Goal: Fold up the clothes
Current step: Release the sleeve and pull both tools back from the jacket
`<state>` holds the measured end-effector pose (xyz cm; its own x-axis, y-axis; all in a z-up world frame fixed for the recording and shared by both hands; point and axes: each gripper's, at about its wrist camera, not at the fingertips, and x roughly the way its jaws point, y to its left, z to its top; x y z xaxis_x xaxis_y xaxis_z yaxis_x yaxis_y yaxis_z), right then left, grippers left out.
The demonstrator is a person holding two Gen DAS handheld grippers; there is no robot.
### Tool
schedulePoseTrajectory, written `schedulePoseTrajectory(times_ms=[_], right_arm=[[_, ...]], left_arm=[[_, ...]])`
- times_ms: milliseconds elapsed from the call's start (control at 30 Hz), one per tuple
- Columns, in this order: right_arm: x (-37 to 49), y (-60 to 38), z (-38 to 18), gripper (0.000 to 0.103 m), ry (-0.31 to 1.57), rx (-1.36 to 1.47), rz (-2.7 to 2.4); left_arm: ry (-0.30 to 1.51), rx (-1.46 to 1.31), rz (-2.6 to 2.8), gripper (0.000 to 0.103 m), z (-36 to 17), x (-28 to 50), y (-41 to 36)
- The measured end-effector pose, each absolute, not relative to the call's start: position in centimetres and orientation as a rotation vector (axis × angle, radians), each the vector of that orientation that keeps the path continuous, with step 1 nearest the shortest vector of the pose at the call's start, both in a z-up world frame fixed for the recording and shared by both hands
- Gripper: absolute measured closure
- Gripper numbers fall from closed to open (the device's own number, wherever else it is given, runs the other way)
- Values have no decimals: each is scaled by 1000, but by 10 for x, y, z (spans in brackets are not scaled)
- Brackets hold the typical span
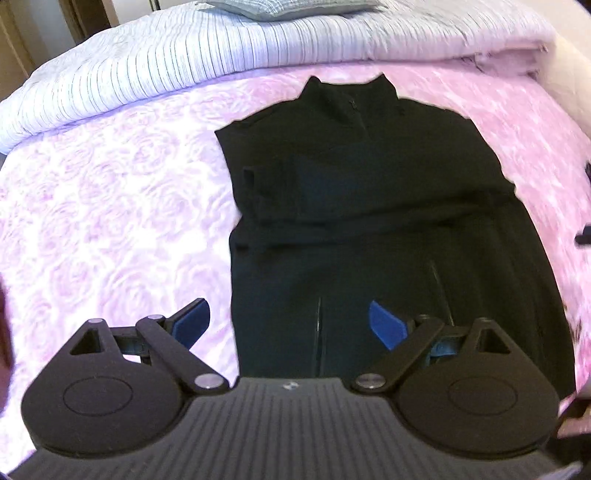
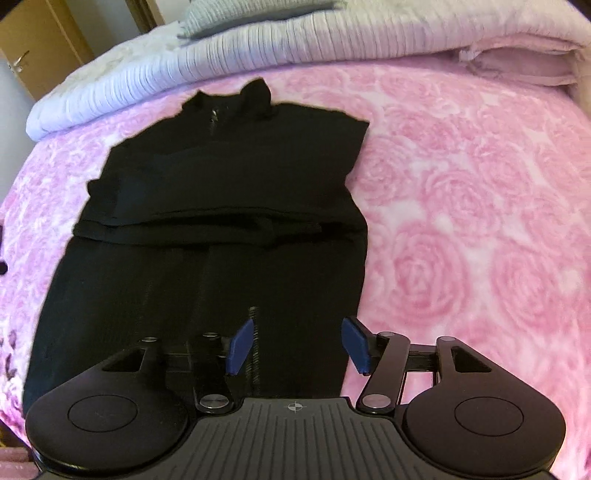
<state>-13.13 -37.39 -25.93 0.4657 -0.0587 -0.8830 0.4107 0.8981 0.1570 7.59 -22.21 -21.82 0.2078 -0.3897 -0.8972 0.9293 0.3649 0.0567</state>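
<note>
Your black zip top (image 1: pixel 369 192) lies flat on the pink rose blanket (image 2: pixel 461 184), collar away from you, sleeves crossed over the chest; left gripper (image 1: pixel 290 323) spread wide at its near left edge, right gripper (image 2: pixel 297 345) apart at the near right edge, both empty; the hem seems just below view; pinch both layers evenly, keep corners level.

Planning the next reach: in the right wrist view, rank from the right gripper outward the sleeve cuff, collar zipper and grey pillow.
From the right gripper:
1. Sleeve cuff, folded across the black pullover's middle.
2. Collar zipper, at the neck, left of centre.
3. Grey pillow, beyond the striped bedding at the head.
</note>
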Motion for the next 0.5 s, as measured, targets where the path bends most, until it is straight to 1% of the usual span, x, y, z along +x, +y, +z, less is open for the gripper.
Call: schedulePoseTrajectory(times_ms=[200,400,500], right_arm=[[-163,-316,-214,43,950,432,-446],[-191,-207,-171,43,813,476,-582],[-202,-150,-156,42,801,481,-621]], left_arm=[[854,786,-1144,11,-201,65,-184],[788,666,-1310,11,-167,76,-128],[738,646,-1363,11,-147,84,-99]])
